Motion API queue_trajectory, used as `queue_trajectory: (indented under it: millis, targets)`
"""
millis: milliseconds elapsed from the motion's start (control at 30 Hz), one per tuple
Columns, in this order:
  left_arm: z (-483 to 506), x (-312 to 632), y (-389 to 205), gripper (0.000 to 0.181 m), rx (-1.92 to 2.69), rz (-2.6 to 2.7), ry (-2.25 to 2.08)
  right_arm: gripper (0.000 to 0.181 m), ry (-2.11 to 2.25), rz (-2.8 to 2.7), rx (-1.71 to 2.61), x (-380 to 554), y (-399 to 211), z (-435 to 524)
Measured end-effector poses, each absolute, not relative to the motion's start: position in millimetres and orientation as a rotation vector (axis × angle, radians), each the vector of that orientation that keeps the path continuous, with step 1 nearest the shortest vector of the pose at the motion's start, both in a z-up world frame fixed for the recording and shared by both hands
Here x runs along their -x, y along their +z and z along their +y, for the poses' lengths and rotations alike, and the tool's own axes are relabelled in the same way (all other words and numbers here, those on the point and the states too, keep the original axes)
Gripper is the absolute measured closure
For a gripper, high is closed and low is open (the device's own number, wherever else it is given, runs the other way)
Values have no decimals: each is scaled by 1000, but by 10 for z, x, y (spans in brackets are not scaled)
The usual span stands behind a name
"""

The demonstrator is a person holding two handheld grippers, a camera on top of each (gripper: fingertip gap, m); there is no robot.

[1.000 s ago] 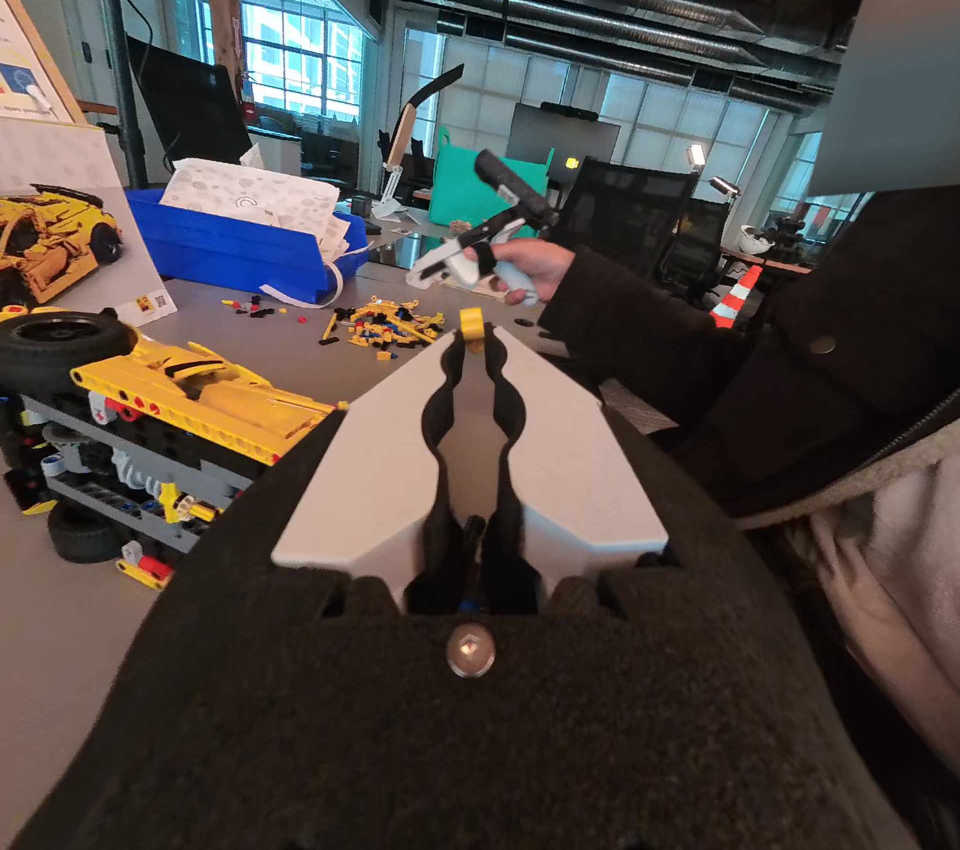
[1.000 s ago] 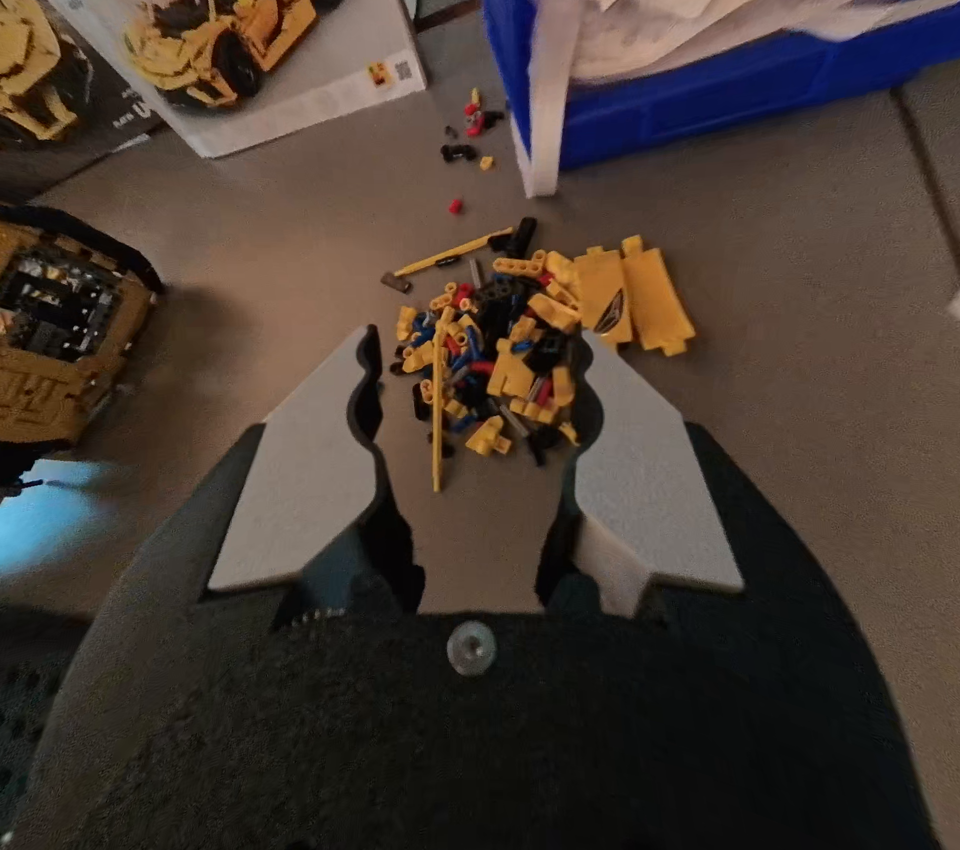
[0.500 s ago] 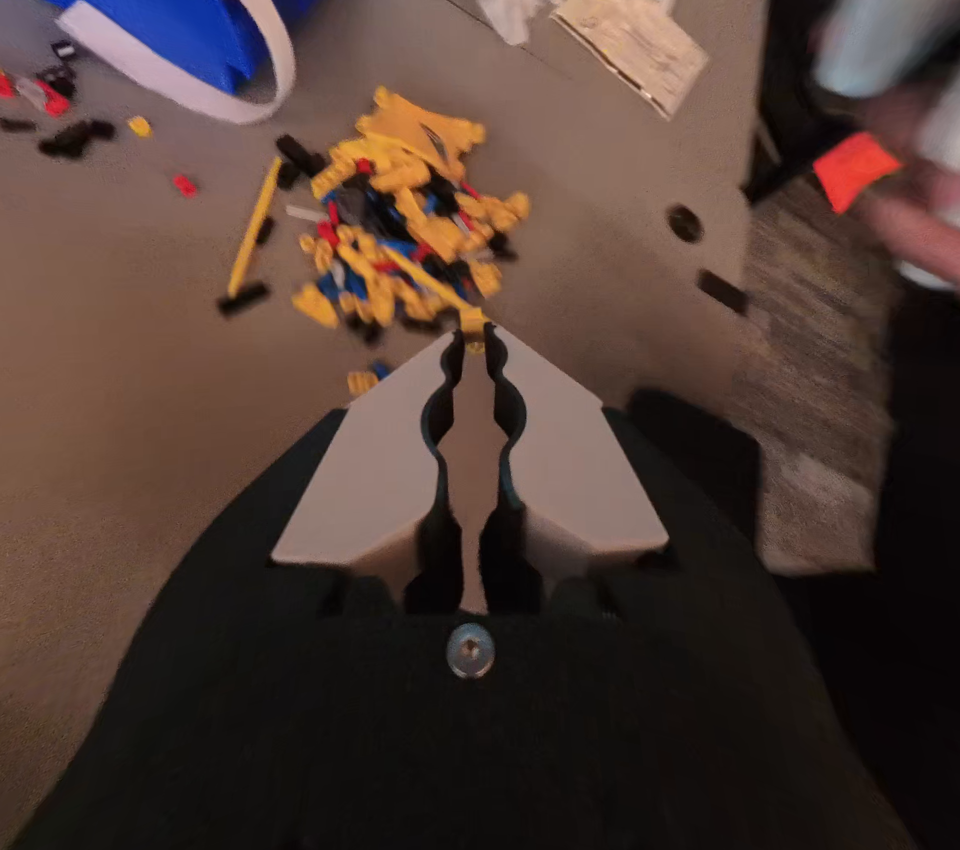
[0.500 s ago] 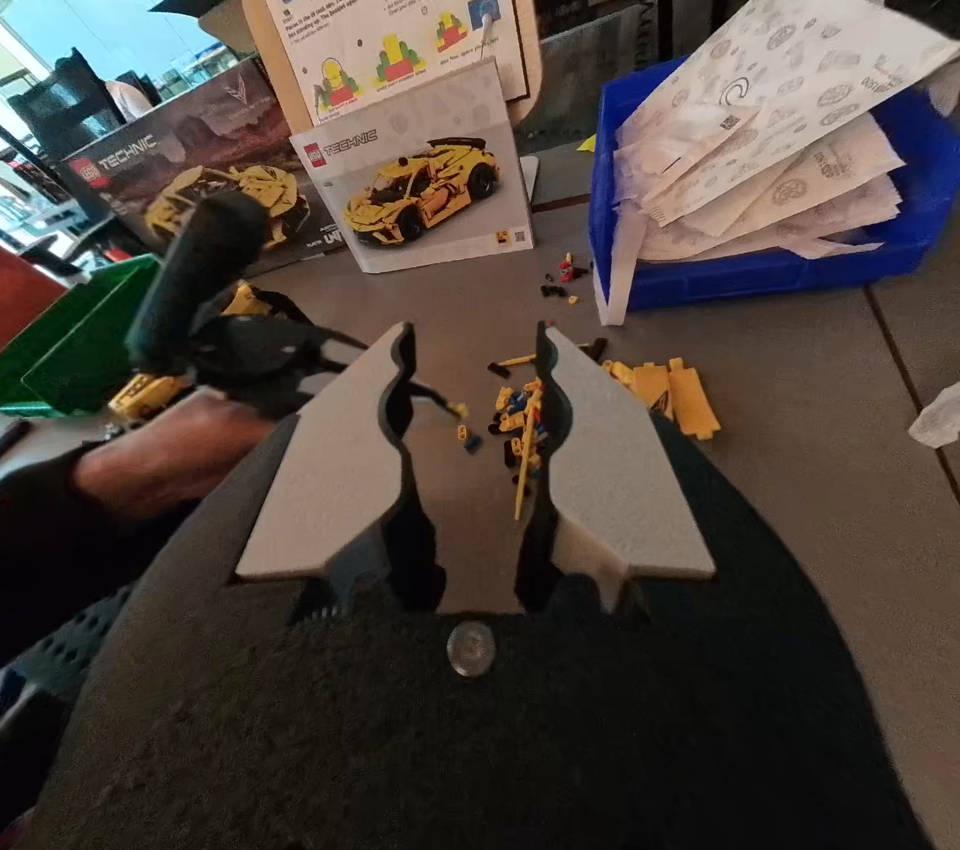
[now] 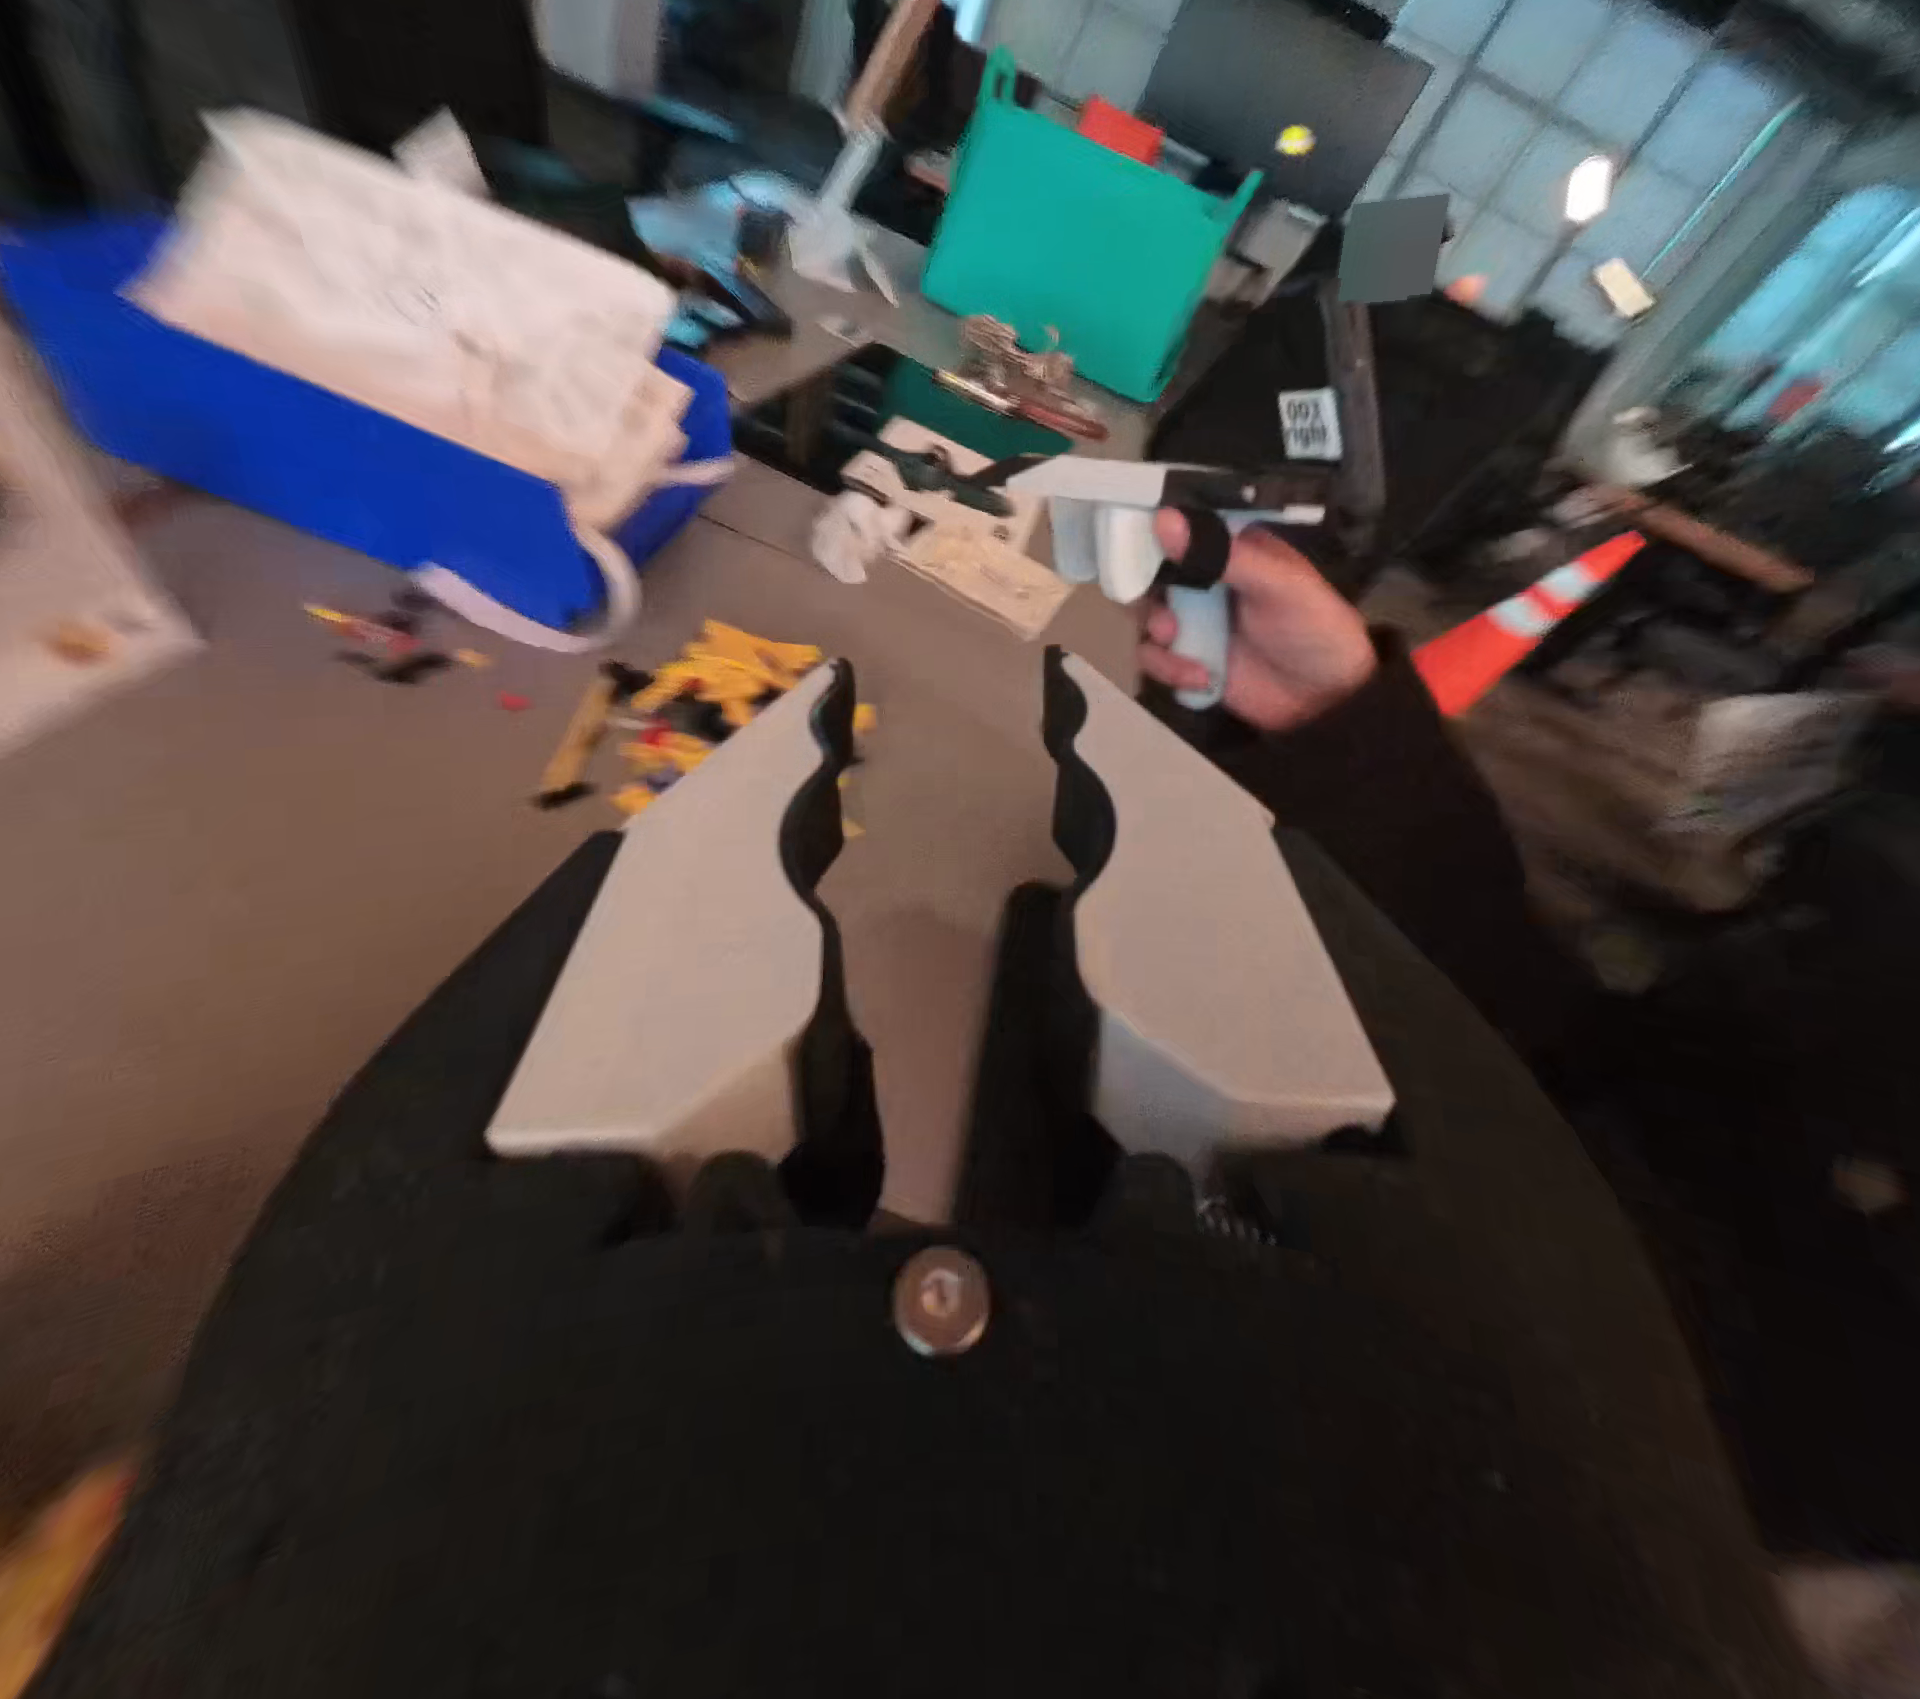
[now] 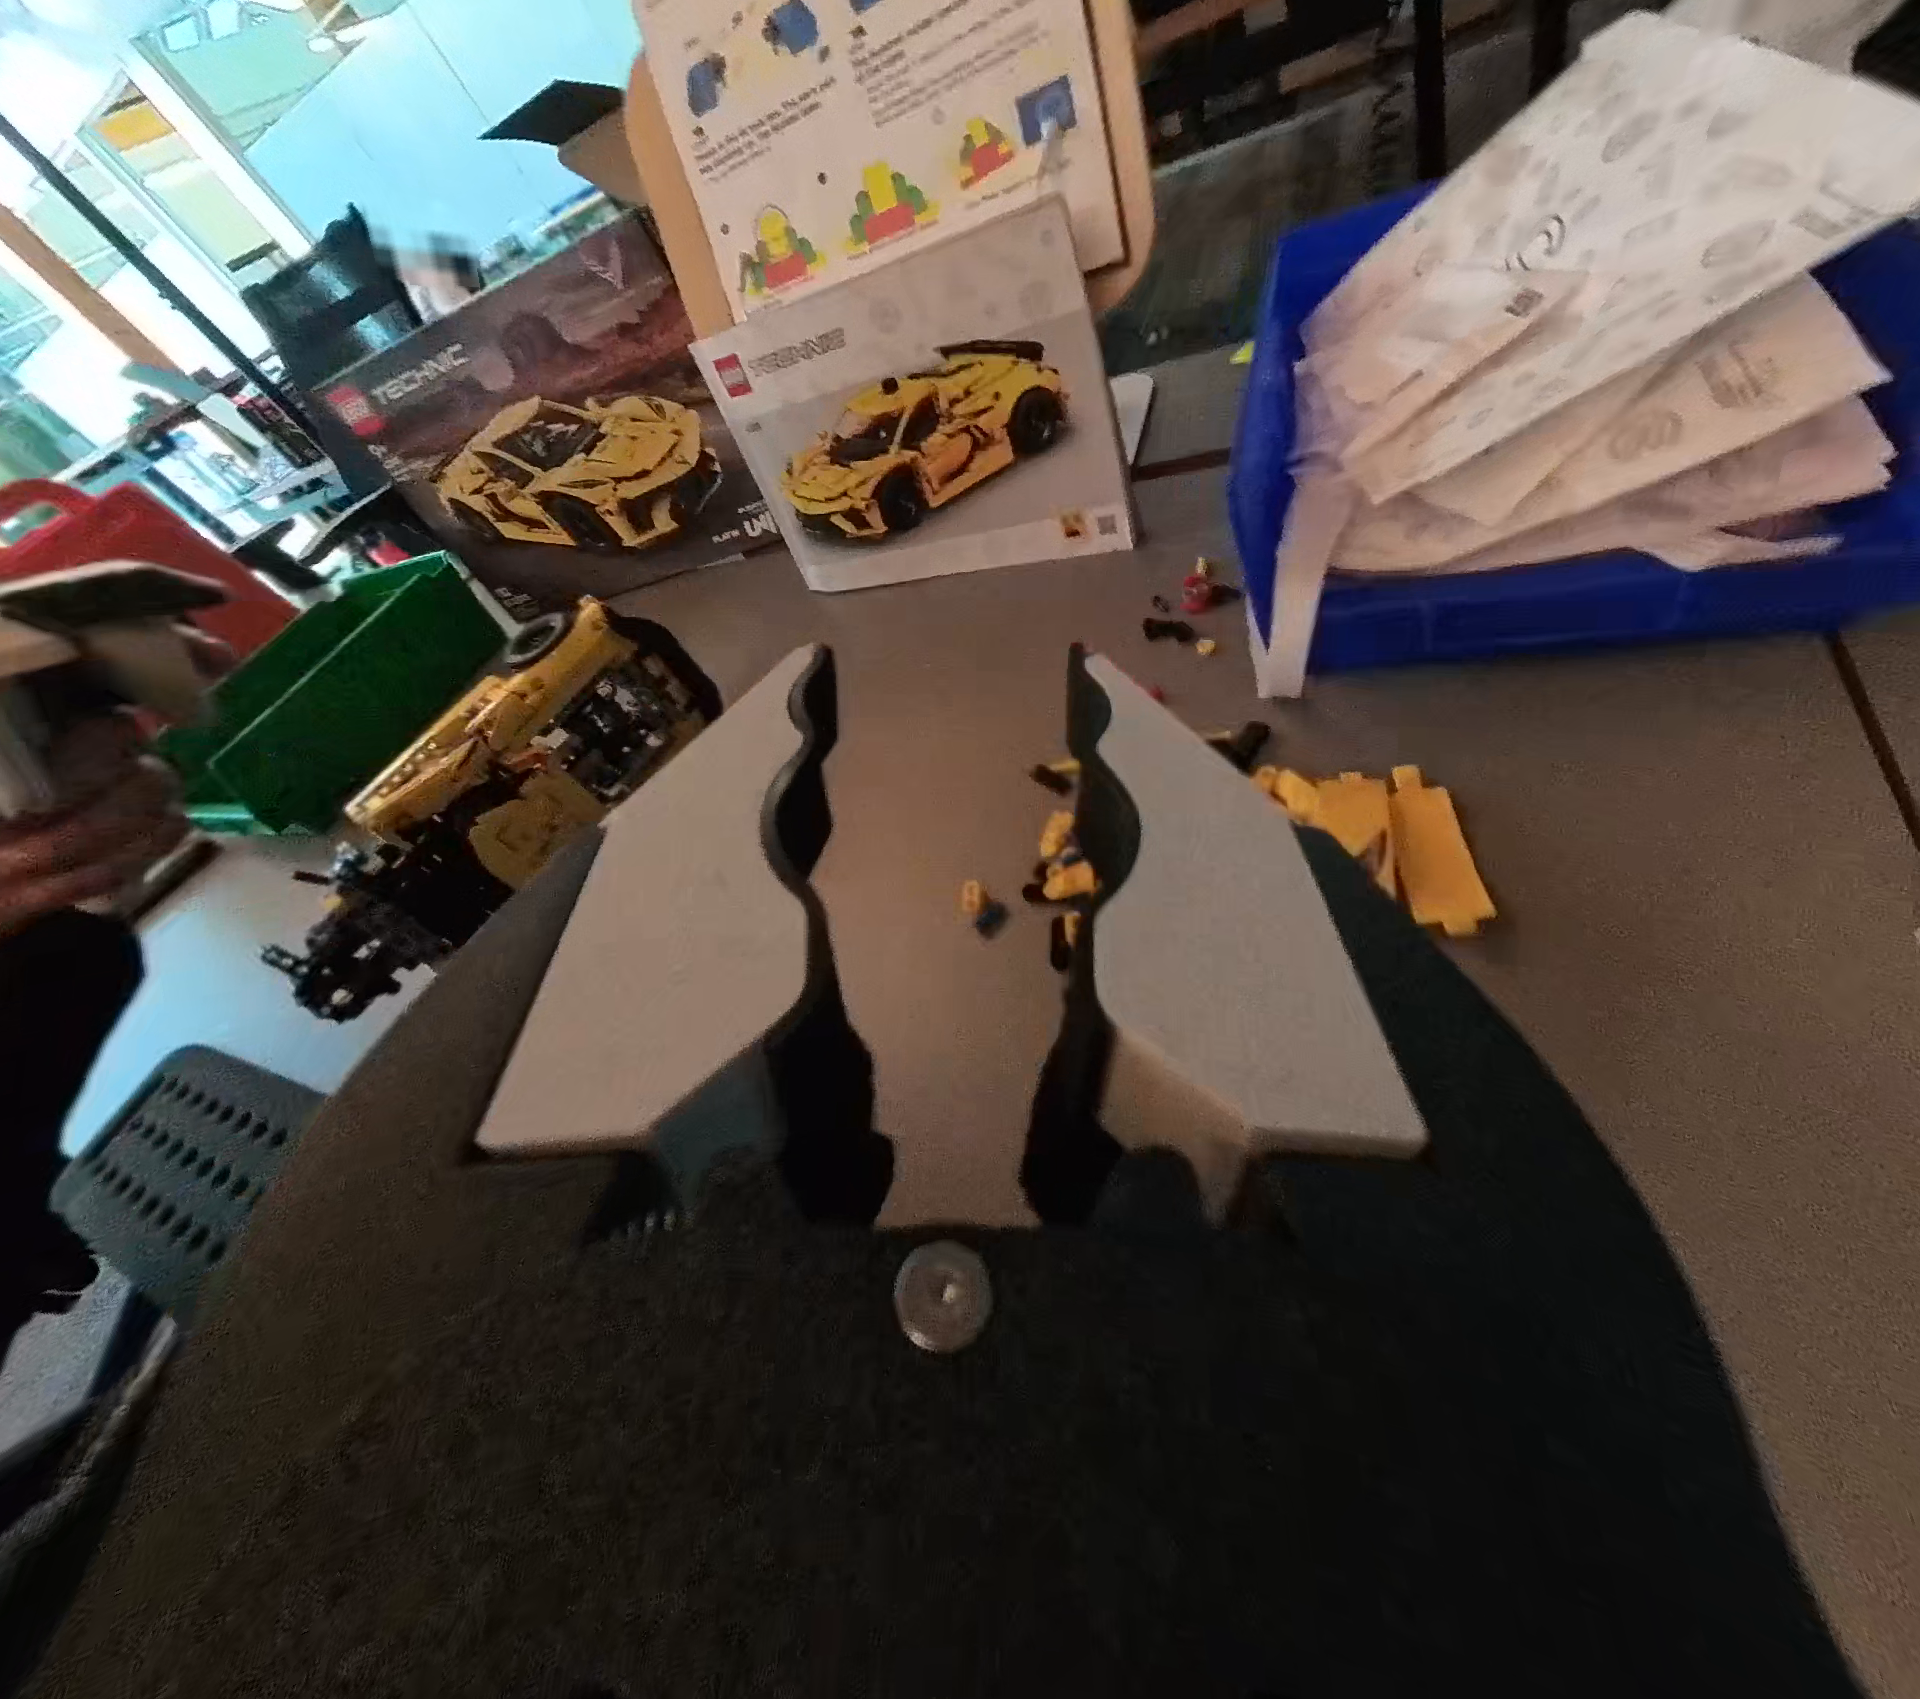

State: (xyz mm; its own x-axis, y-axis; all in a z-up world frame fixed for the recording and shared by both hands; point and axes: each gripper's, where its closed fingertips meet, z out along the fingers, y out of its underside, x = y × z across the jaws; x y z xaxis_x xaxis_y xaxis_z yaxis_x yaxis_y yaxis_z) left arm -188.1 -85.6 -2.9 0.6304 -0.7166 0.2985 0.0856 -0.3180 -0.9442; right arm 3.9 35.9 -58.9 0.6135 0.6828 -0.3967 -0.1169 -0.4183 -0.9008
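Plainly, left gripper (image 5: 940, 683) fingers apart, seemingly empty; right gripper (image 6: 948, 662) likewise, above bricks (image 6: 1060, 860).

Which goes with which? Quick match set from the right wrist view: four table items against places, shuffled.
Things:
1. blue bin
2. green bin
3. part-built yellow car
4. loose brick pile

Places:
A. left of the open right tool, lying tilted
B. far left, beside the car
C. far right, stuffed with paper bags
D. right of the tool's right finger

Pairs: 1-C, 2-B, 3-A, 4-D
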Motion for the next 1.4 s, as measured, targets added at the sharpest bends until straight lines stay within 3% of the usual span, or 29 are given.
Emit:
queue_trajectory:
  millis: [133, 267, 400, 567, 767, 1167, 1233, 1300, 1400]
  targets:
    - [-1425, 3248, 81, 146, 1578, 381, -336, 138, 1058, -640, 1490, 586, -206, 33]
    - [-1827, 4256, -573, 147, 1771, 95, -228, 147, 1221, -837, 1305, 1603, -348, -486]
    - [-2069, 4034, -1104, 147, 1835, 66, -380, 144, 1283, -1197, 1329, 2654, -1073, -1191]
    - [-2049, 3576, -1487, 146, 1859, 263, -283, 145, 1203, -1380, 1205, 3267, -1406, -1737]
    - [-2082, 3280, -1563, 146, 1806, 299, -506, 150, 930, -1292, 1176, 3320, -1424, -1491]
    - [-1971, 3513, -1683, 146, 1858, 352, -133, 162, 1059, -1337, 1320, 3470, -1557, -1432]
    - [-1973, 3615, -1691, 144, 1875, 335, -105, 154, 1090, -1352, 1324, 3481, -1548, -1490]
    - [-1976, 3756, -1690, 146, 1883, 321, -46, 176, 1111, -1425, 1244, 3484, -1566, -1629]
    - [-1991, 3889, -1710, 152, 1896, 306, -39, 169, 984, -1428, 1235, 3493, -1631, -1571]
